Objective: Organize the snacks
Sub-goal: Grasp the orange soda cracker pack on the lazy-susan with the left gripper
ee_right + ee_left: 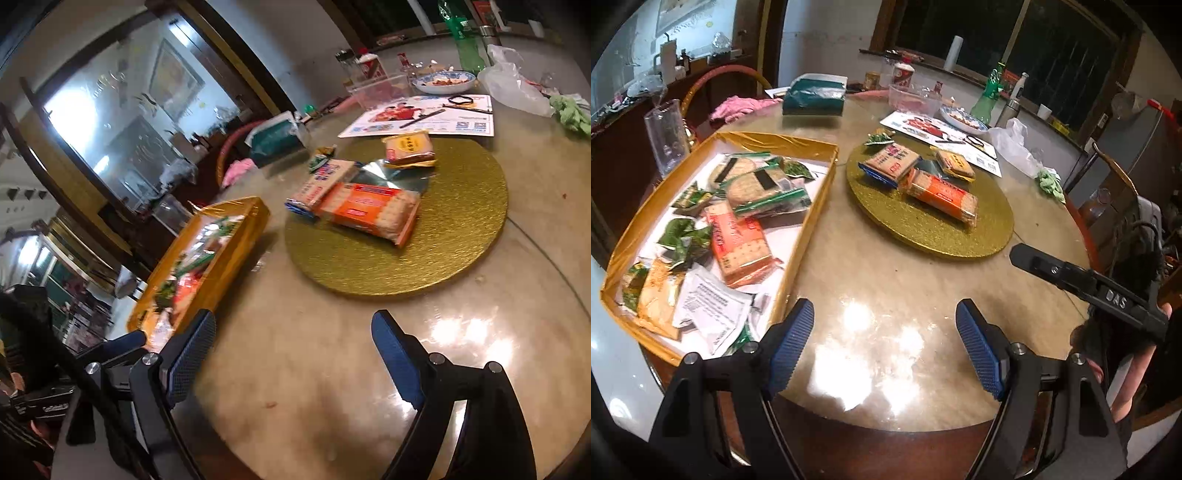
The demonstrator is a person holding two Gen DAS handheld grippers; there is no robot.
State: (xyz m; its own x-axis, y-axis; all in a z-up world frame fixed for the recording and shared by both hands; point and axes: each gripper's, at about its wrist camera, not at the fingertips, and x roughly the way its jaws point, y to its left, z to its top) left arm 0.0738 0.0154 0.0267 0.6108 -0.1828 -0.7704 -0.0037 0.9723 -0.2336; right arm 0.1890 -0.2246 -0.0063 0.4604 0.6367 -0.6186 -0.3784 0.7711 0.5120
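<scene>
Both the left gripper (884, 345) and the right gripper (293, 360) are spread wide and hold nothing above the desk's (886, 280) near edge. Three cracker packs, like the orange pack (942, 195), wait on the round gold board (923, 236) mid-desk. I think a pack gets picked next and goes into the gold box (809, 229) at the left edge.

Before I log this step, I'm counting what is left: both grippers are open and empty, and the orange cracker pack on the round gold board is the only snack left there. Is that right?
Not quite: the orange cracker pack is not alone on the gold board. The left wrist view shows a blue-edged pack and a yellow pack there too. The left gripper and right gripper are indeed open and empty.
</scene>
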